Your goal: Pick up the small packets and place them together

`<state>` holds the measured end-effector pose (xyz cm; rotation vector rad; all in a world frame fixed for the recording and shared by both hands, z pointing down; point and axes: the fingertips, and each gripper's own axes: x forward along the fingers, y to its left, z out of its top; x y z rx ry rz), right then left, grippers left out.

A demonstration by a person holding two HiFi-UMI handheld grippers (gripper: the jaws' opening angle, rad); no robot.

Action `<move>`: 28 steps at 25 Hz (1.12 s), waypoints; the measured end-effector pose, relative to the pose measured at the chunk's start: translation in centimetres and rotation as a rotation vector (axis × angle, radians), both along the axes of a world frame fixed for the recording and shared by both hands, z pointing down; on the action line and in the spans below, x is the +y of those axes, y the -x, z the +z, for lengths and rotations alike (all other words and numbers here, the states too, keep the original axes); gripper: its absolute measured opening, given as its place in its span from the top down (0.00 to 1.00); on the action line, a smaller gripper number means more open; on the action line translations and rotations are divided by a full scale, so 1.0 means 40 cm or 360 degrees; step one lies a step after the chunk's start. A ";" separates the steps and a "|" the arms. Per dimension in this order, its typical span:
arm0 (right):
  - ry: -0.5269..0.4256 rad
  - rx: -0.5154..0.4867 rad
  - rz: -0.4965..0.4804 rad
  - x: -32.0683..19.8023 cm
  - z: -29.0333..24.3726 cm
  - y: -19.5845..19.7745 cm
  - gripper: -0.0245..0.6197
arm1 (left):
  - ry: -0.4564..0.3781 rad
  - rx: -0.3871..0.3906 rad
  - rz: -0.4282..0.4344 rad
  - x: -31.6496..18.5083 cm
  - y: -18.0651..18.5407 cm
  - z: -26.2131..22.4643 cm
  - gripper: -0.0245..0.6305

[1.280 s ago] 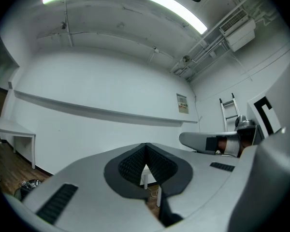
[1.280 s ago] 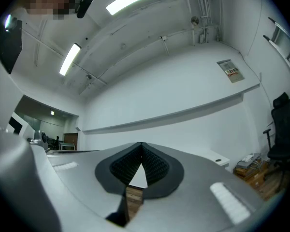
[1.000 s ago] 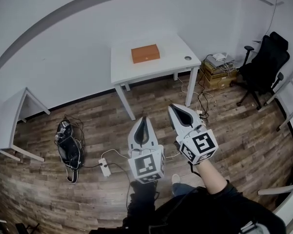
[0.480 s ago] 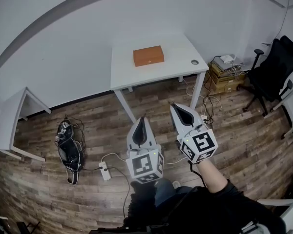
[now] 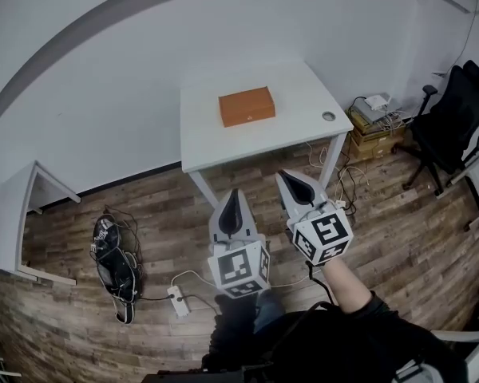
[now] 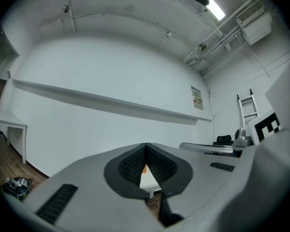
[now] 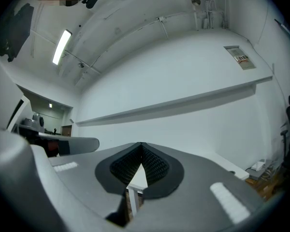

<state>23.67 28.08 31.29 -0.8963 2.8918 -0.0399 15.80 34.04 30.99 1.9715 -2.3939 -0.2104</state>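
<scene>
Head view: room w/ plain white wall (image 5: 104, 70) and wood-plank floor (image 5: 399, 238). White table (image 5: 287, 130) stands against the wall, top bare except for an orange box (image 5: 246, 106) near its ctr and a round cable hole (image 5: 328, 116) at the right corner. Separate packets can't be made out at this range. Left gripper (image 5: 231, 193) and right gripper (image 5: 282, 174) are held side by side over the floor, short of the table and pointing at it, well apart from the box. Black office chair (image 5: 455, 114) at far right, cardboard boxes (image 5: 371, 138) w/ gear on top btwn chair and table. Second white table (image 5: 16, 206) at left edge. Black bag (image 5: 116, 262) w/ cables and a power strip (image 5: 178, 300) lie on the floor.

Left gripper view: jaws closed tip to tip, nothing btwn them; only a sliver of the table shows thru the gap lower down. Long ledge (image 6: 111, 103) runs along the wall, notice (image 6: 197, 96) above it, ladder (image 6: 246, 108) at right, AC unit (image 6: 256, 23) up by the ceiling.

Right gripper view: jaws closed, empty; table edge and leg seen thru the wedge. Strip light (image 7: 62, 45) on the ceiling, same ledge across the wall.
</scene>
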 end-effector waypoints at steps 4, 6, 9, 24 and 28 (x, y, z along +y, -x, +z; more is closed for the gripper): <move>0.0024 0.0008 0.0028 -0.099 0.003 0.097 0.96 | 0.0018 -0.0006 0.0042 -0.104 0.091 -0.007 0.96; 0.0035 0.0019 0.0046 -0.138 0.011 0.135 0.96 | 0.0015 -0.0010 0.0063 -0.139 0.128 -0.011 0.96; 0.0046 0.0032 0.0076 -0.189 0.026 0.187 0.96 | -0.0009 -0.0022 0.0093 -0.186 0.181 -0.016 0.96; 0.0148 0.0166 0.0154 -0.489 0.133 0.322 0.96 | 0.0099 0.0016 0.0090 -0.463 0.336 0.093 0.96; 0.0219 0.0234 0.0102 -0.610 0.185 0.367 0.96 | 0.0190 0.0012 0.0078 -0.594 0.376 0.163 0.96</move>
